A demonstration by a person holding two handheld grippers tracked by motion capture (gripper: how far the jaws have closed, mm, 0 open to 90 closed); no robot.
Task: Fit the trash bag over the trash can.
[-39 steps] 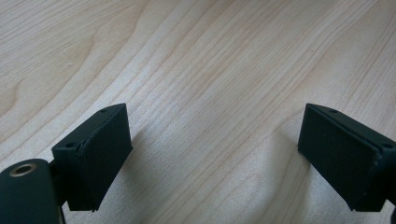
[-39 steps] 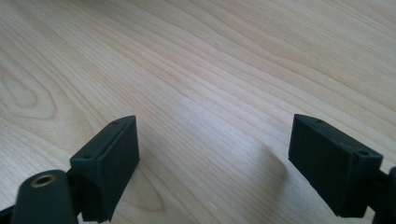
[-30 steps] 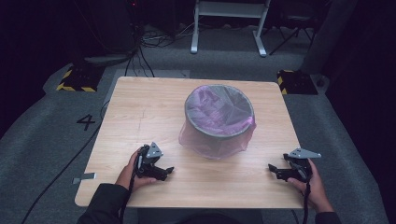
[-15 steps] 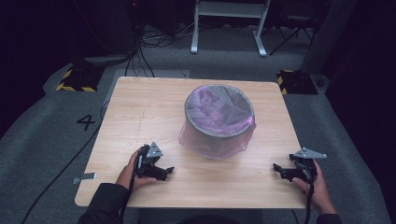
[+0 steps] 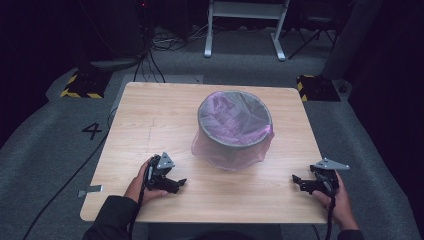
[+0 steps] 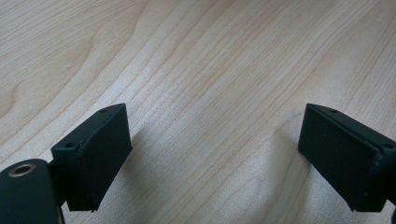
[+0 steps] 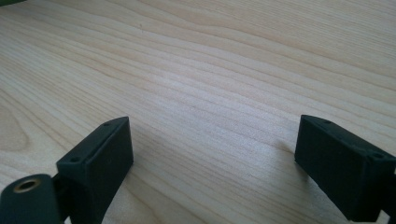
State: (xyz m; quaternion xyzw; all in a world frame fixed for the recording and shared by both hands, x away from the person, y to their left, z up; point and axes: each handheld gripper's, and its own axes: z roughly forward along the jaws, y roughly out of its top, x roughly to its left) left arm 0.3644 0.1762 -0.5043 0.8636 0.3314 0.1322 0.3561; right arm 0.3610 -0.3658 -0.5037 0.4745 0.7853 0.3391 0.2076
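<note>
Wooden table, grey bin lined with purple bag, both grippers' fingers apart.

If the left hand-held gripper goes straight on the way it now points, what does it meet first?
The left hand-held gripper points rightward, low over the light wooden table, jaws open. Its line seems to pass in front of the grey round bin with purple plastic liner, so probably only bare tabletop; depth is unclear.

Matt pale wood table, thin glossy purple plastic liner, grey bin
</note>
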